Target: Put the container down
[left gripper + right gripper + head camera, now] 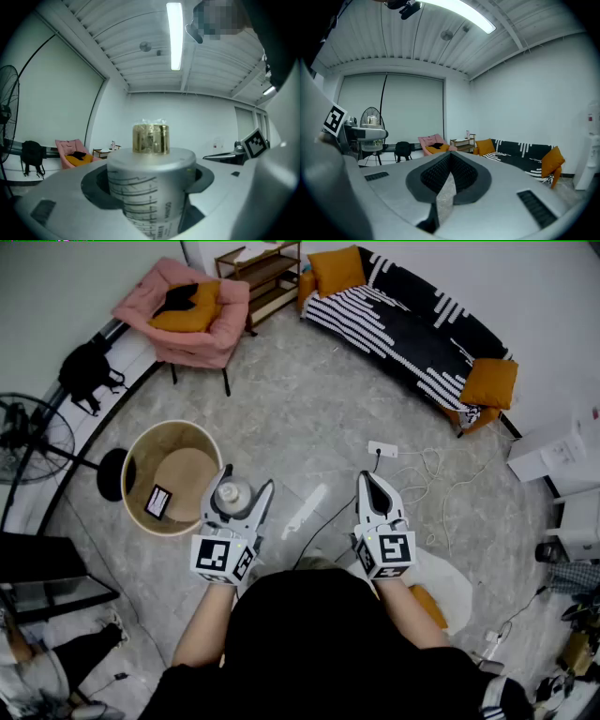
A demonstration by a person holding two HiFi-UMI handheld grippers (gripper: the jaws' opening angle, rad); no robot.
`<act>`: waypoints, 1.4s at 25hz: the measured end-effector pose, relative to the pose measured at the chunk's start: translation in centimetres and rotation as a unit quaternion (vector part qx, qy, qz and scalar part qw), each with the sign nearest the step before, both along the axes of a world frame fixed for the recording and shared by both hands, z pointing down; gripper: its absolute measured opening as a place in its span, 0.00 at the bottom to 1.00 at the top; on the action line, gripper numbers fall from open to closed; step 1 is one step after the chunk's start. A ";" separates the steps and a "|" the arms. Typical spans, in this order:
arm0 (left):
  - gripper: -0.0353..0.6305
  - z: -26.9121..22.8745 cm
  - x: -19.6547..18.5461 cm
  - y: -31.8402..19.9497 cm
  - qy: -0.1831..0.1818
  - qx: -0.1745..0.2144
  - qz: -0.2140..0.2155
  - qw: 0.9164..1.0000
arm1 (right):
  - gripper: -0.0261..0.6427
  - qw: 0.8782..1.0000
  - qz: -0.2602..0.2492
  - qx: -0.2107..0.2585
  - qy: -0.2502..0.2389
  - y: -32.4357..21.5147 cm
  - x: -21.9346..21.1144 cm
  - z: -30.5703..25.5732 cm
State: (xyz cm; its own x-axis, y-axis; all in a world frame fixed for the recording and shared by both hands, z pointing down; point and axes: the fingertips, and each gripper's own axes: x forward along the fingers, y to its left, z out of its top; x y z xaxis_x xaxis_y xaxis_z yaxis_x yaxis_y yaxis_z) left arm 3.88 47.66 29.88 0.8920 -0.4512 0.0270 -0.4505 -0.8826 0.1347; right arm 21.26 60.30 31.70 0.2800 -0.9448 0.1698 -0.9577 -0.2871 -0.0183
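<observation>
The container [232, 495] is a grey cylinder with printed marks and a gold cap [151, 138]. It stands upright between the jaws of my left gripper [247, 480], which is shut on the container's body [149, 192] and holds it up in the air, above the floor beside the round tan tub [141, 451]. My right gripper [372, 480] is level with it to the right, over the floor. In the right gripper view its jaws meet [449, 158] with nothing between them.
A small dark device [157, 501] lies in the tub. A fan [28, 437] stands at the left, a pink armchair [187, 310] at the back and a striped sofa [412, 320] at the back right. A power strip [382, 449] and cables lie ahead.
</observation>
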 end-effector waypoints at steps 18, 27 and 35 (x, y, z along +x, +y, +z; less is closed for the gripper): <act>0.58 1.5 7.0 2.0 -0.009 0.000 -0.005 1.000 | 0.07 1.000 -0.004 -0.010 0.002 4.1 7.9 3.7; 0.58 3.8 13.0 -5.0 -0.012 -0.021 0.008 1.000 | 0.07 0.999 -0.003 -0.031 -0.013 -1.4 12.4 6.2; 0.58 3.3 20.3 -15.6 -0.003 -0.027 0.012 1.000 | 0.07 0.999 0.006 -0.035 -0.031 -12.4 19.7 6.1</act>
State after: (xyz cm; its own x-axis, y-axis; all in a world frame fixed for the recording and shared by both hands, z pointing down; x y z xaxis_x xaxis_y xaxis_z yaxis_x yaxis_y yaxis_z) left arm 24.17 32.06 33.20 0.9022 -0.4277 0.0557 -0.4305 -0.8846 0.1794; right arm 41.01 47.92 37.76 0.2775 -0.9270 0.2522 -0.9520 -0.3007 -0.0580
